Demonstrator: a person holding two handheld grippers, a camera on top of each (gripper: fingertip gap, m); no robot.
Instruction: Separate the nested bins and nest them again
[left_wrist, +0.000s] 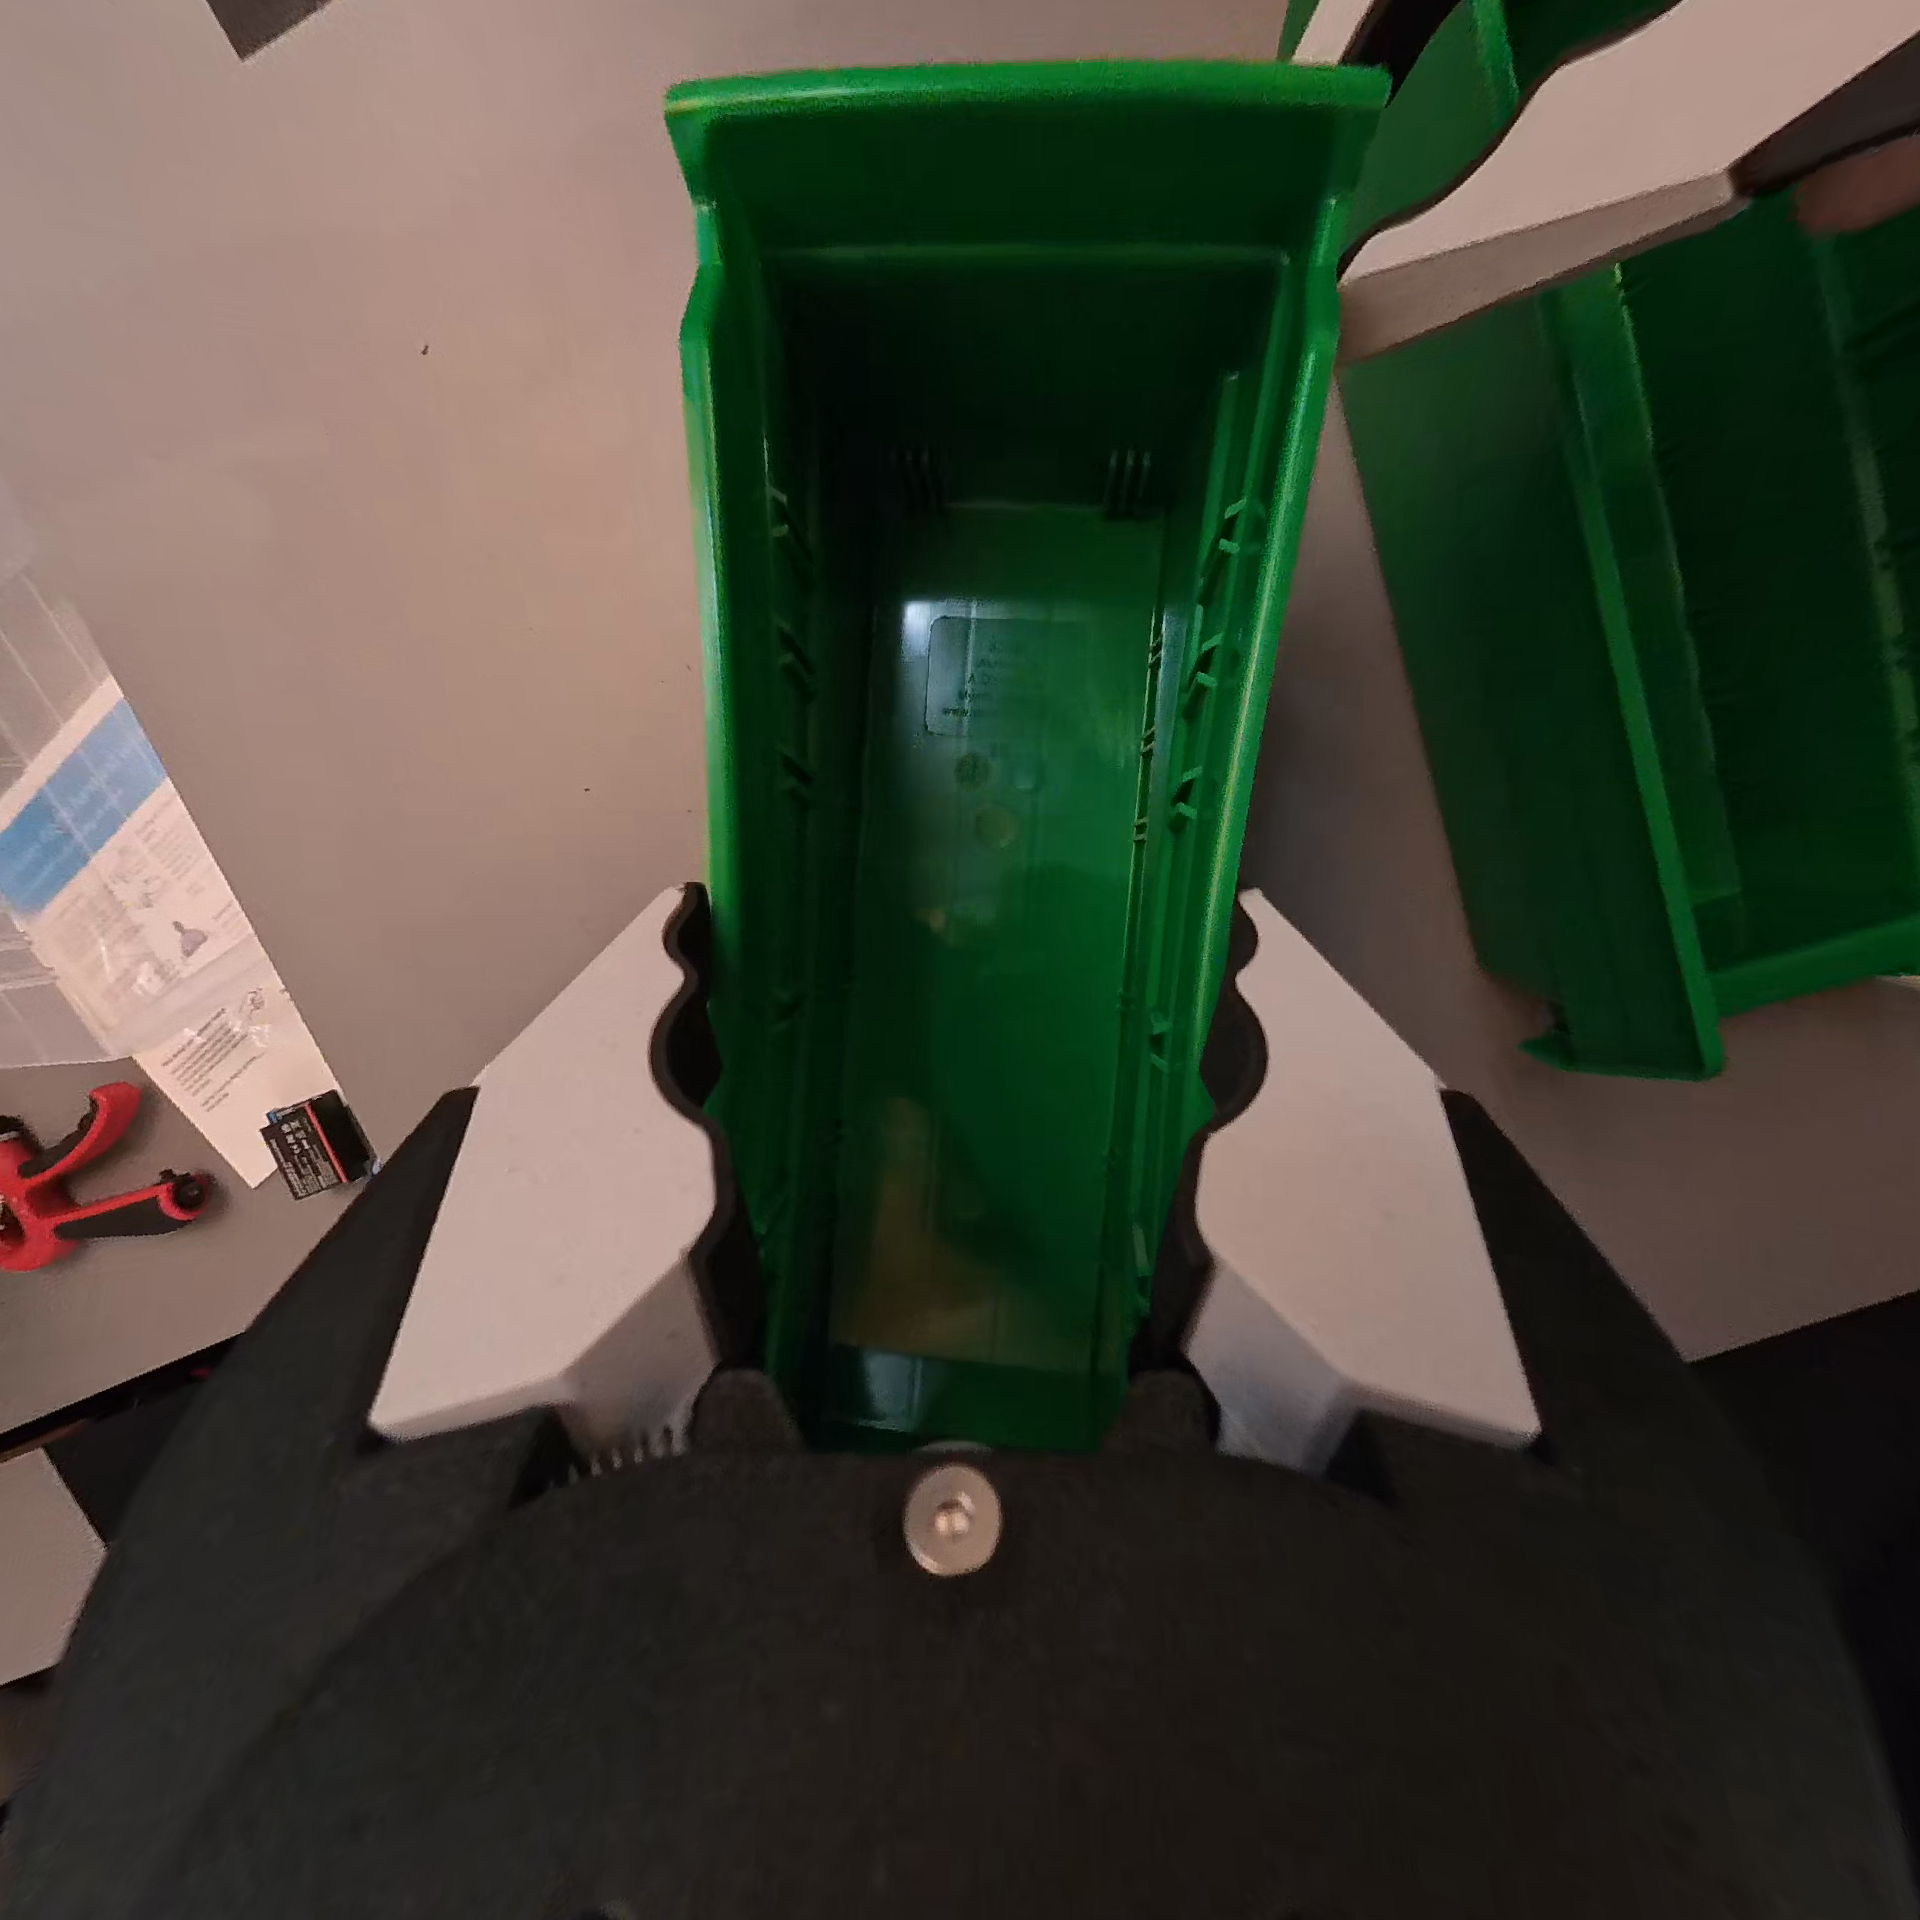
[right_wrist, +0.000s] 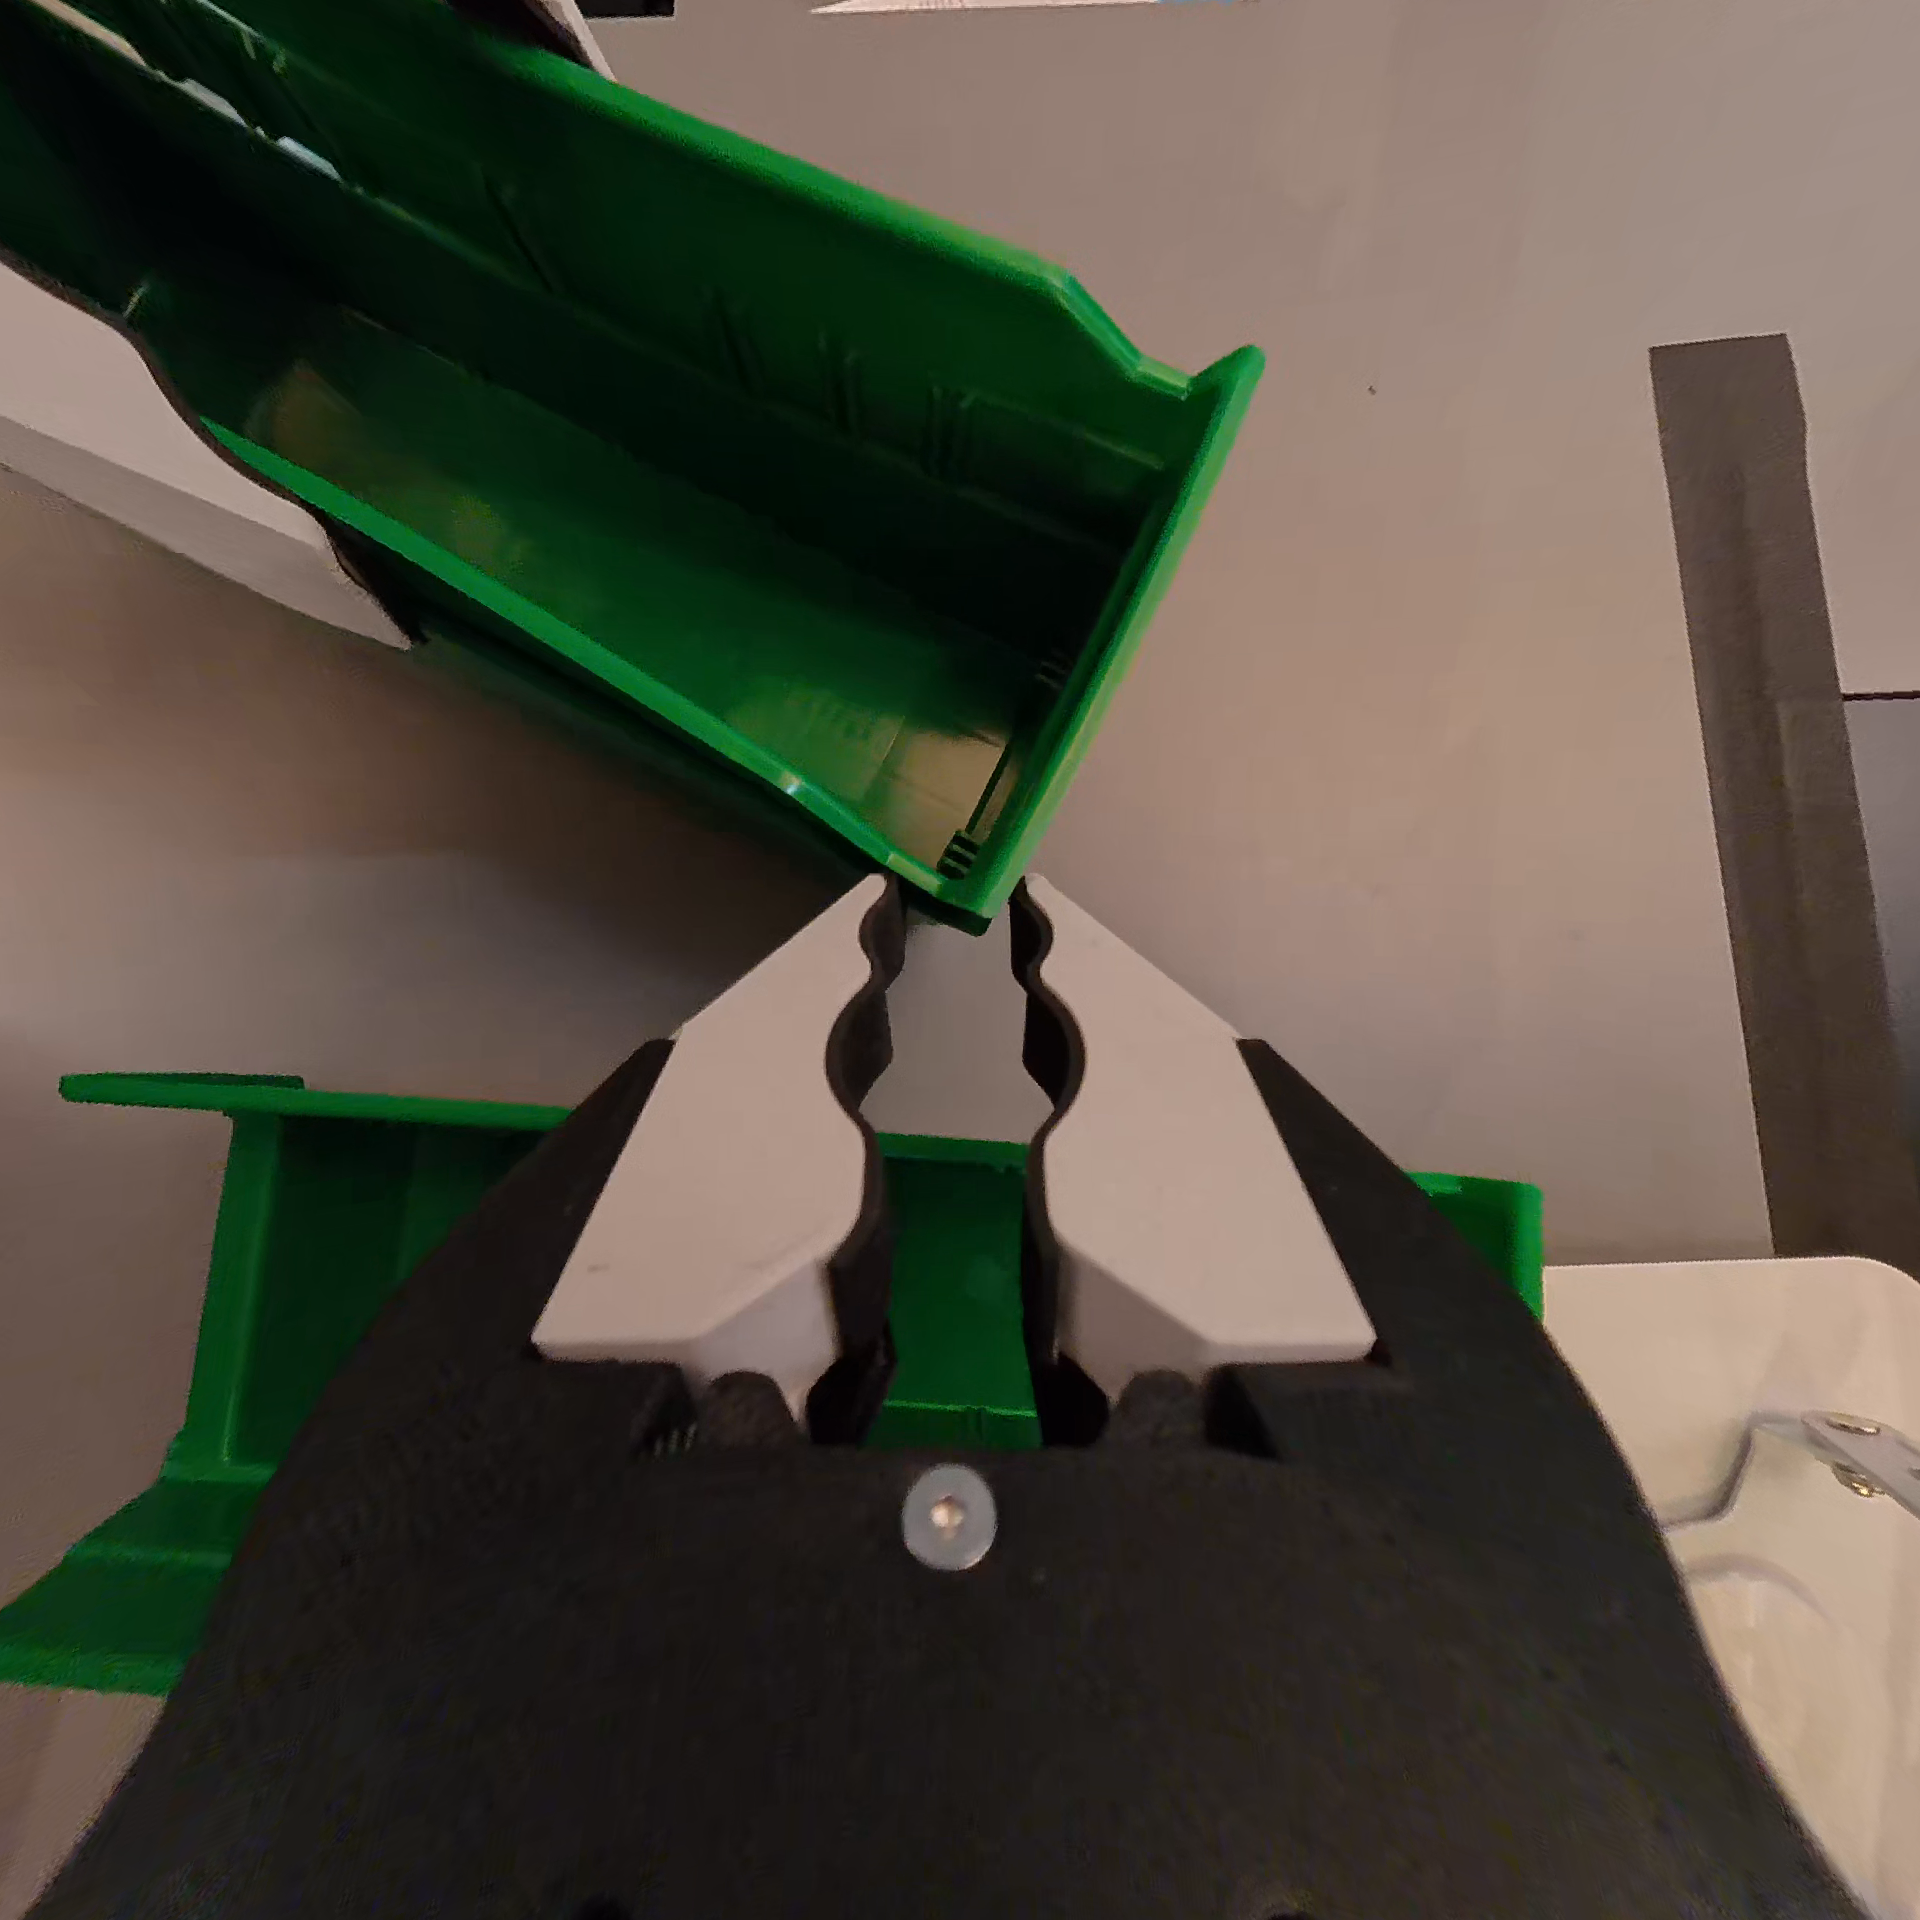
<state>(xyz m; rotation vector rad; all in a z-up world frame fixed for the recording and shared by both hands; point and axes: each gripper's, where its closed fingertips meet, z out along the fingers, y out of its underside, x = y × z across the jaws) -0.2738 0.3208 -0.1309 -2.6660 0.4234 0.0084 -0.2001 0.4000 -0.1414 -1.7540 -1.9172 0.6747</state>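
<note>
Green plastic held bin (left_wrist: 987, 727) is clamped lengthwise in the left tool (left_wrist: 961, 1091); the second green bin (left_wrist: 1662, 675) lies at two o'clock, under the narrowly parted, empty right tool (right_wrist: 951, 1039).

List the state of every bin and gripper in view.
Held bin: gripped across its side walls by the left gripper, empty, apart from the other bin.
Second bin: on the table, empty, under the right gripper.
Left gripper: shut on the held bin.
Right gripper: fingers apart, holding nothing, its tips near the held bin's corner.
</note>
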